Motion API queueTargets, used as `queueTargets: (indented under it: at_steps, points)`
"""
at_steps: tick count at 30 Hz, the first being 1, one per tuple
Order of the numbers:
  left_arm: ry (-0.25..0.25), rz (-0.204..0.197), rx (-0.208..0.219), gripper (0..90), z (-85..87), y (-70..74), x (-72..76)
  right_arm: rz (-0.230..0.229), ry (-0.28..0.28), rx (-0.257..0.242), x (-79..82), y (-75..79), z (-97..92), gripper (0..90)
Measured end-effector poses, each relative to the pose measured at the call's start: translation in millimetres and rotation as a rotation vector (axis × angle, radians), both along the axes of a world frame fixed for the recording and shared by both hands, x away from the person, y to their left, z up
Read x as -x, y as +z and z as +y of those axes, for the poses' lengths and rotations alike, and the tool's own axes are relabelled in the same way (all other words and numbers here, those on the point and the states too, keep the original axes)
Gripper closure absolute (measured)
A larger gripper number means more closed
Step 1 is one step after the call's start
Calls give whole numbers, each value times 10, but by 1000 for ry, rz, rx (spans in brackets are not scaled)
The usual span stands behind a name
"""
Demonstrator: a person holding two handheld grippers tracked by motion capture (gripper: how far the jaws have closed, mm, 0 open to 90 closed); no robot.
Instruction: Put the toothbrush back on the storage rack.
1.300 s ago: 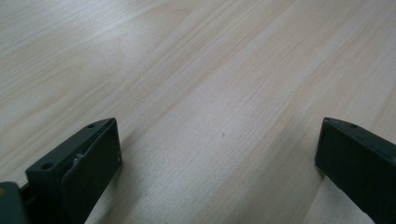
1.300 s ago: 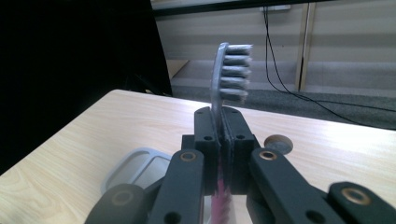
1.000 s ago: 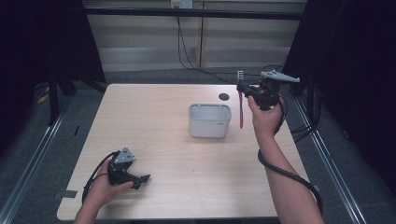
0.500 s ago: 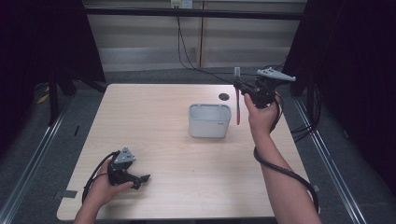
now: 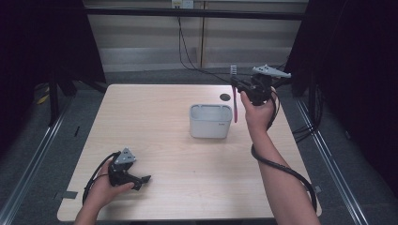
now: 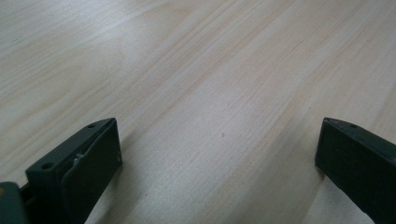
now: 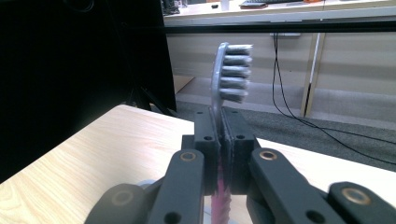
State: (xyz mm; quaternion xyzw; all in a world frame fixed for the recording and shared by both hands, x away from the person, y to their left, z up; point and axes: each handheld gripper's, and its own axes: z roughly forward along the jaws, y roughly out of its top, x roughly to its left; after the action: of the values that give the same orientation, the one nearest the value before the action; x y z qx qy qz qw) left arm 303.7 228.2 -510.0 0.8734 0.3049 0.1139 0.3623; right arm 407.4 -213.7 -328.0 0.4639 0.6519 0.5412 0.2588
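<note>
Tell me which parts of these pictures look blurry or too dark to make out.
High view: both side areas beyond the table are nearly black. Right gripper view: the toothbrush bristles are soft, the left background dark. Left gripper view: evenly lit wood, left gripper jaw edges slightly soft.

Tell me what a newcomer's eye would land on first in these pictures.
First, the toothbrush clamped upright in the right gripper, bristle head up and pink handle hanging down, held above the table's far right part just right of the white bin. Next, that bin standing alone near the middle of the wooden table. Last, the left gripper resting low at the near left corner, its jaws spread wide over bare wood.
</note>
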Motion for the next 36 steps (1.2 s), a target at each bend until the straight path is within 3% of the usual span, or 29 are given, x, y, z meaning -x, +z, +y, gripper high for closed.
queueTargets:
  at_steps: [16, 36]
  points:
    - [1, 0, 1, 0, -1, 0, 1, 1, 10, 5, -132, -11, 109, 867]
    - [3, -3, 1, 0, -2, -1, 1, 15, 10, 26, -346, -168, 200, 866]
